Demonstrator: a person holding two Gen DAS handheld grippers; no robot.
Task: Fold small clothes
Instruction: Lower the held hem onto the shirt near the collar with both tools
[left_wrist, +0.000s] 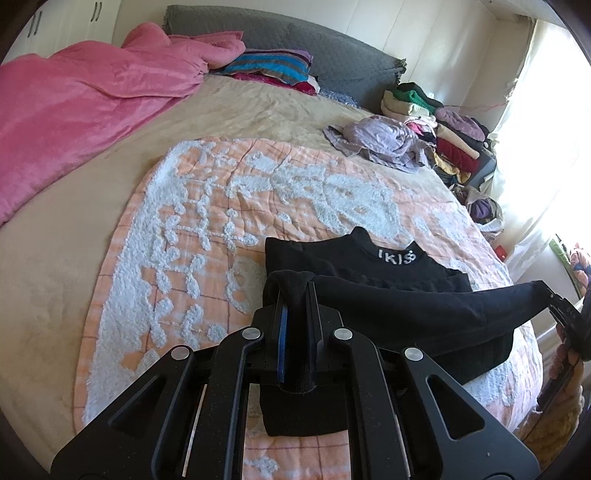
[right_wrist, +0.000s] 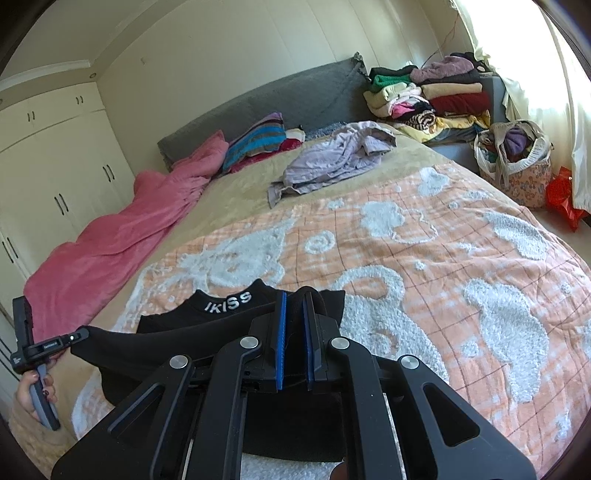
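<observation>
Across the peach-and-white blanket (left_wrist: 258, 206) on the bed, the black top (left_wrist: 369, 266) is being lifted by its lower edge, pinched in the left gripper (left_wrist: 295, 295) and right gripper (right_wrist: 293, 306), and uneven tension could be skewing the fold.

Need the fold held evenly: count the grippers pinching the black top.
2. The left gripper pinches the black top at its left corner; the right gripper pinches its right corner. Both hold it above the orange blanket.

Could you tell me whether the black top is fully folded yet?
Partly folded: both grippers hold the black top's lower half doubled up toward its lettered collar.
</observation>
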